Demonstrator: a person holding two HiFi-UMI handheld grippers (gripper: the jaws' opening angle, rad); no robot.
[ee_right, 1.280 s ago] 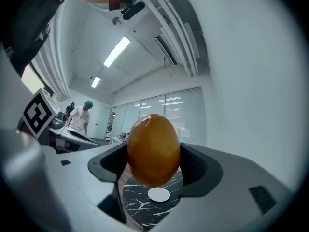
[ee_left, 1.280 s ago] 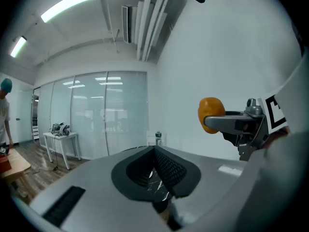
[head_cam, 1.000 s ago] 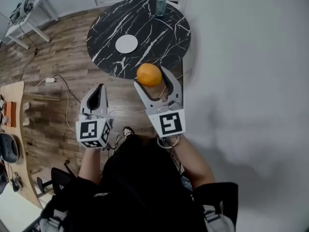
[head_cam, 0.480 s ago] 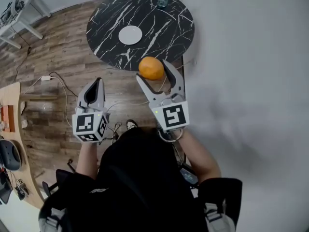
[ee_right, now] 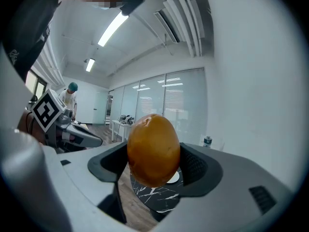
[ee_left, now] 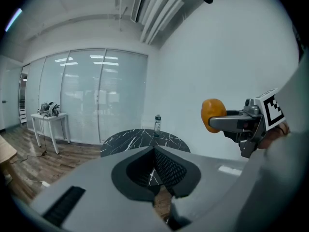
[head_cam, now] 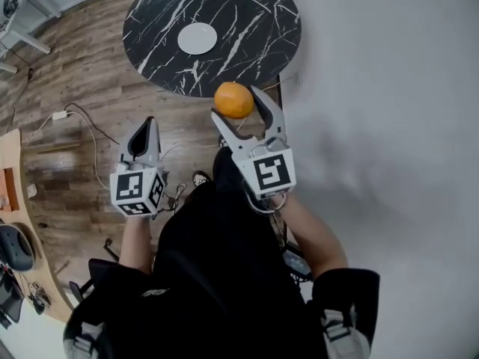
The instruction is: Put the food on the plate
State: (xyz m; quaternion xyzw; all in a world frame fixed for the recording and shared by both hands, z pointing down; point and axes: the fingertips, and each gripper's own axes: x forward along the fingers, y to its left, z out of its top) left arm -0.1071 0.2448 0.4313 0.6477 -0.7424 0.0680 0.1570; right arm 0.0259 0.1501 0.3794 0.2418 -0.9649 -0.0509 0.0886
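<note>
My right gripper (head_cam: 238, 106) is shut on an orange, egg-shaped food piece (head_cam: 233, 100), held in the air just short of the near edge of the round black marble table (head_cam: 254, 28). The same orange food (ee_right: 153, 150) fills the middle of the right gripper view, and it shows from the side as the orange food (ee_left: 212, 114) in the left gripper view. A small white plate (head_cam: 197, 38) lies near the table's middle, bare. My left gripper (head_cam: 145, 134) is shut and holds nothing, hanging over the wooden floor to the left of the right one.
A water bottle (ee_left: 157, 122) stands at the table's far edge. A white wall (head_cam: 389, 88) runs along the right. Cables (head_cam: 82, 126) trail over the wooden floor at the left, where a white side table (ee_left: 48, 120) and desks stand. A person (ee_right: 71, 94) stands far off.
The table and plate have shifted up and left in the head view, and both grippers have risen slightly in it. The orange food stays in the right gripper.
</note>
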